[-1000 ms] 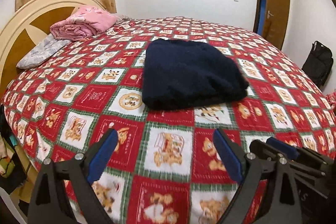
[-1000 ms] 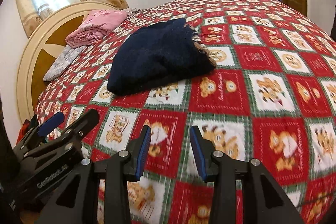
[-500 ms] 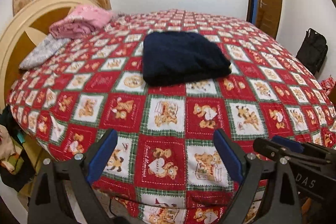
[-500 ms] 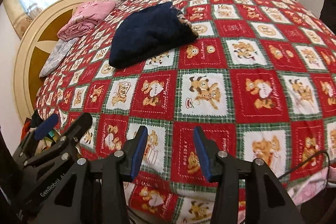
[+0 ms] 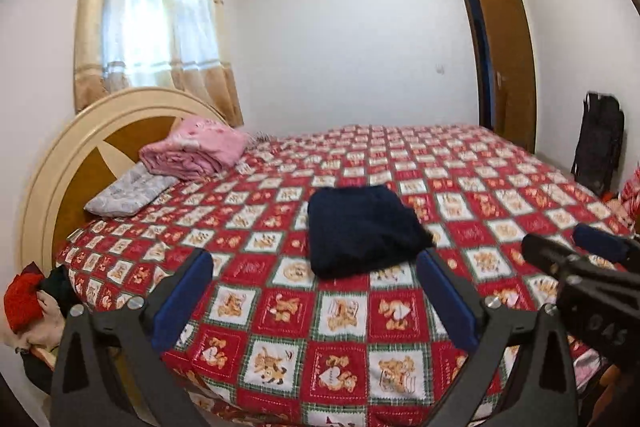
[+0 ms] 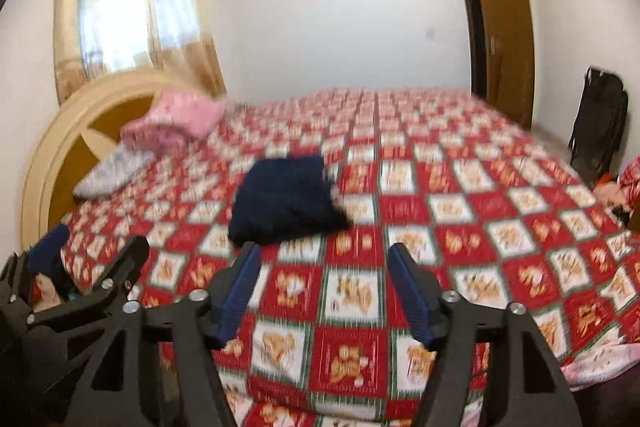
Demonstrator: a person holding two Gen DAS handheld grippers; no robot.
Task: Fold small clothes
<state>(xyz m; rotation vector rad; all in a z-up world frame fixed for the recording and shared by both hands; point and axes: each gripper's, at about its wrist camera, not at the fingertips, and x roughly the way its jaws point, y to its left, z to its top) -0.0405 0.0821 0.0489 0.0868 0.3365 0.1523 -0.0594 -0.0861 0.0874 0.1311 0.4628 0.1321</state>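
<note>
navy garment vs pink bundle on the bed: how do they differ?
The navy garment is plain and dark; the pink bundle is light with a faint print. The navy garment lies flat mid-bed on the quilt; the pink bundle sits by the headboard, partly on a grey pillow, and is bulkier. Both are folded, and neither gripper touches them.
</note>
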